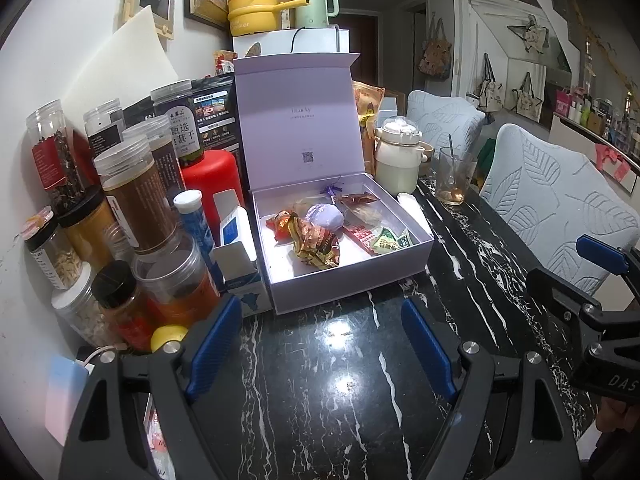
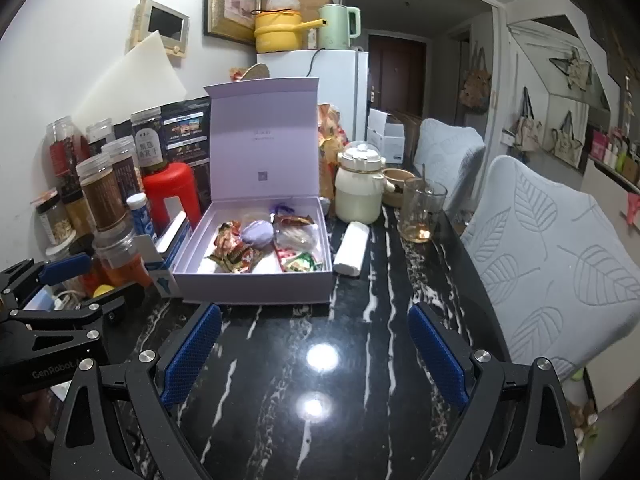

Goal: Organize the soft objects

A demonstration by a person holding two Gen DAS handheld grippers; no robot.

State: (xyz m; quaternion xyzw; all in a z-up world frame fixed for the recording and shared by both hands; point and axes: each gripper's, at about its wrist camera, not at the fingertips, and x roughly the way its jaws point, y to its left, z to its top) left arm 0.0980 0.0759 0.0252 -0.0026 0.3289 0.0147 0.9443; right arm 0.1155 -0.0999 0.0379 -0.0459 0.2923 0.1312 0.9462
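Lilac cardboard box [image 1: 352, 276] mid-frame already holds wrapped snacks [image 1: 316, 246]; white roll [image 2: 351, 249] outside; my left gripper [image 1: 320, 344] and right gripper [image 2: 316, 354] gape empty.

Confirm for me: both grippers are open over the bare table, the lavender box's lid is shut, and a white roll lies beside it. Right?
Not quite: the lavender box stands with its lid open, as the right wrist view shows. Both the left gripper and right gripper are open, and the white roll lies beside it.
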